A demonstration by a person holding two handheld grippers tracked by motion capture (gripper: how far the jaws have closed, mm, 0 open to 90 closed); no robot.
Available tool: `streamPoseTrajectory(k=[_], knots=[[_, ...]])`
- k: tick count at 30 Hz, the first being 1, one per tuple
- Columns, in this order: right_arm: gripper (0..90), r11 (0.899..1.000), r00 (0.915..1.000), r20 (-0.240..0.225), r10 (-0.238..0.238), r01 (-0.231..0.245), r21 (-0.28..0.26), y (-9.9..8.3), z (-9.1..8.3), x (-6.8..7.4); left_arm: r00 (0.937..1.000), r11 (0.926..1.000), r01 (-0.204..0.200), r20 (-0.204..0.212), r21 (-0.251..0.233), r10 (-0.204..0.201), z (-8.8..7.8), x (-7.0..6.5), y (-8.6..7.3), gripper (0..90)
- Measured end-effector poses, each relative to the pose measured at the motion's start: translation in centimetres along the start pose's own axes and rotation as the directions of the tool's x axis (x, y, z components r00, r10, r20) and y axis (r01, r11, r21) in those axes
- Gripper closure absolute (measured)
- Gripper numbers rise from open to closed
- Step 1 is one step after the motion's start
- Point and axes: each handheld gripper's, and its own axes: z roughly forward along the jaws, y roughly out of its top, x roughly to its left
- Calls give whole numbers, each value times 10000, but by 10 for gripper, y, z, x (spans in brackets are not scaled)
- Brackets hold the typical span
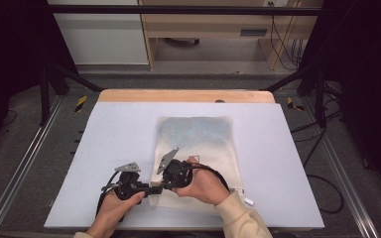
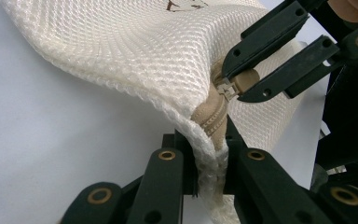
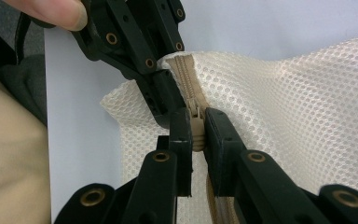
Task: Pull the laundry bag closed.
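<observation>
Cream mesh bag (image 1: pixel 198 148) lies flat on the white desk (image 1: pixel 109 148), middle to near edge, zipper end toward the person. Left gripper (image 2: pixel 209 161) clenched on the bag's near corner, mesh and tan zipper tape (image 2: pixel 213 119) pinched between its jaws. Right gripper (image 3: pixel 198 135) clamped on the zipper pull (image 3: pixel 197 128), just beside the left gripper's jaws. Both grippers meet at the bag's near left corner; corner lifted off the desk.

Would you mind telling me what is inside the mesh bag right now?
Nothing can be made out inside the mesh bag: it lies flat, and its weave hides the interior. The left tool clamps its corner; the right tool grips the zipper pull.
</observation>
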Motion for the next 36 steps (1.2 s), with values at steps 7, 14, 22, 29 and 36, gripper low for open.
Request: streamPoseTrajectory(k=[7, 14, 22, 29, 36], knots=[[820, 10000, 10000, -35, 17, -18, -74, -1, -1, 0, 9999, 10000, -92, -52, -3, 92, 0, -1, 0, 828], [819, 9999, 9999, -66, 104, -104, -79, -4, -3, -3, 9998, 9998, -178, -40, -72, 177, 0, -2, 1, 827], [819, 9998, 9998, -95, 191, -192, -56, -7, -5, -3, 9994, 9994, -342, -39, -41, 342, 1, -4, 1, 828], [820, 9998, 9998, -117, 171, -170, 38, -9, -3, -3, 9986, 9987, -507, -120, 112, 508, 4, -5, 0, 828], [819, 9998, 9997, -130, 189, -189, 7, -11, -5, -4, 9985, 9985, -545, -99, 77, 545, 4, -6, 0, 828]])
